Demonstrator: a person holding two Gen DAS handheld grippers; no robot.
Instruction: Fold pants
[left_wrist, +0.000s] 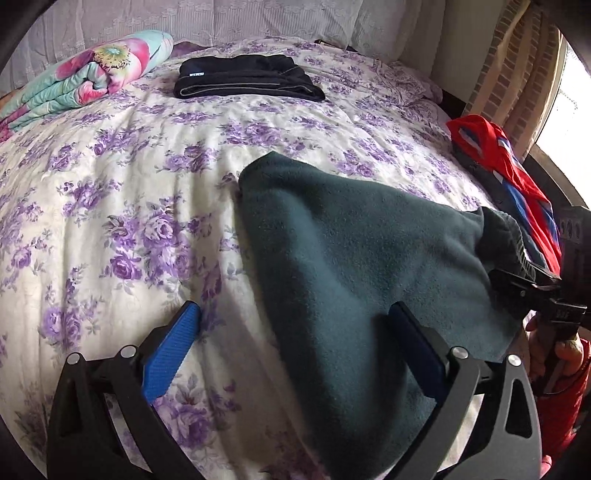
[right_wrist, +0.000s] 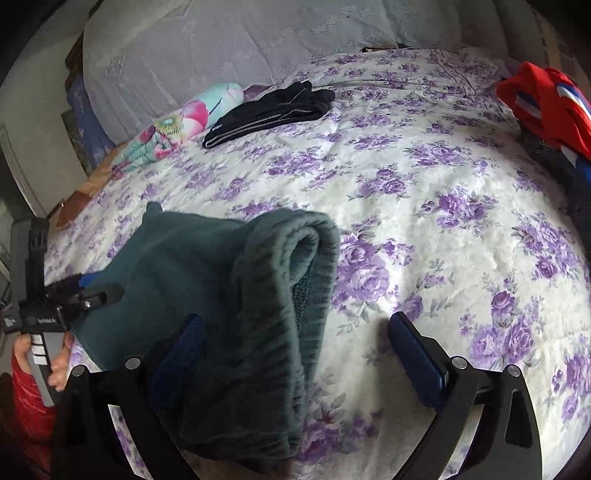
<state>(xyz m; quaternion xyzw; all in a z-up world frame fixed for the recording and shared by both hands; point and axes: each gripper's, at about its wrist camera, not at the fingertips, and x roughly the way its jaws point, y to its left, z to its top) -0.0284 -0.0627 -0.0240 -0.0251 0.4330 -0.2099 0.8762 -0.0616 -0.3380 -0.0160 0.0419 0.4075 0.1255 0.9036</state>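
With the left gripper (left_wrist: 291, 332) and the right gripper (right_wrist: 295, 332) both hanging jaws apart, we are judging the folded green pants (left_wrist: 351, 258), lying on the floral bed (left_wrist: 122, 177), are needing a flattening press before any regrasp.

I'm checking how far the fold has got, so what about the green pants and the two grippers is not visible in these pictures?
- Left wrist view: the green pants run off the bottom edge and cover the left gripper's right finger; any grip is unclear.
- Right wrist view: the pants' rolled waistband drapes over the right gripper's left finger, hiding contact.
- Both views: the pant legs are hidden under the folded cloth.
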